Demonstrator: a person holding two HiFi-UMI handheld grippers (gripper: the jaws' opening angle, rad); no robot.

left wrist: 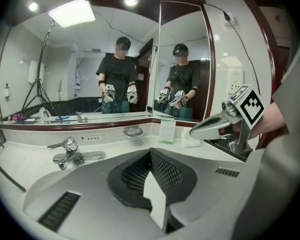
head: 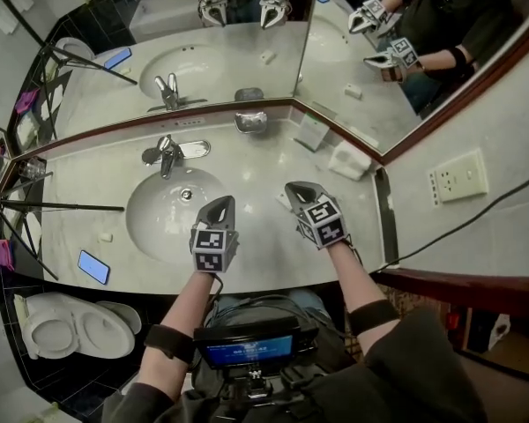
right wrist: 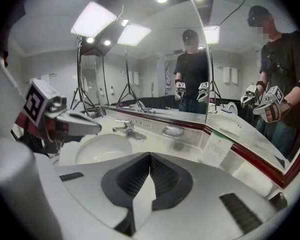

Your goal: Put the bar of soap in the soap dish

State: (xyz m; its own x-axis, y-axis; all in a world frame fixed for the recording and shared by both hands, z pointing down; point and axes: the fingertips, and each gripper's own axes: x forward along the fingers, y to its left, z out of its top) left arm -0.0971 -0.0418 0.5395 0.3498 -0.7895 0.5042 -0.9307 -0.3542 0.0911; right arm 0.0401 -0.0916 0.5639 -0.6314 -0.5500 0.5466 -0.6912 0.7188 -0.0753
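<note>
The metal soap dish point(head: 251, 122) stands at the back of the counter below the mirror, also in the left gripper view point(left wrist: 133, 131) and the right gripper view point(right wrist: 173, 131); I cannot tell what lies in it. A small white block point(head: 284, 200), seemingly the bar of soap, lies on the counter just left of my right gripper point(head: 297, 188). That gripper is shut and empty point(right wrist: 150, 156), raised above the counter right of the basin. My left gripper point(head: 219, 203) hovers over the basin's front edge, shut on nothing point(left wrist: 150, 154).
The basin point(head: 159, 227) and faucet point(head: 167, 155) lie left of the grippers. A standing card point(head: 311, 132) and a folded white towel point(head: 348, 160) occupy the back right corner. A phone point(head: 93, 267) rests at the front left. Tripod legs point(head: 53, 205) cross the left side.
</note>
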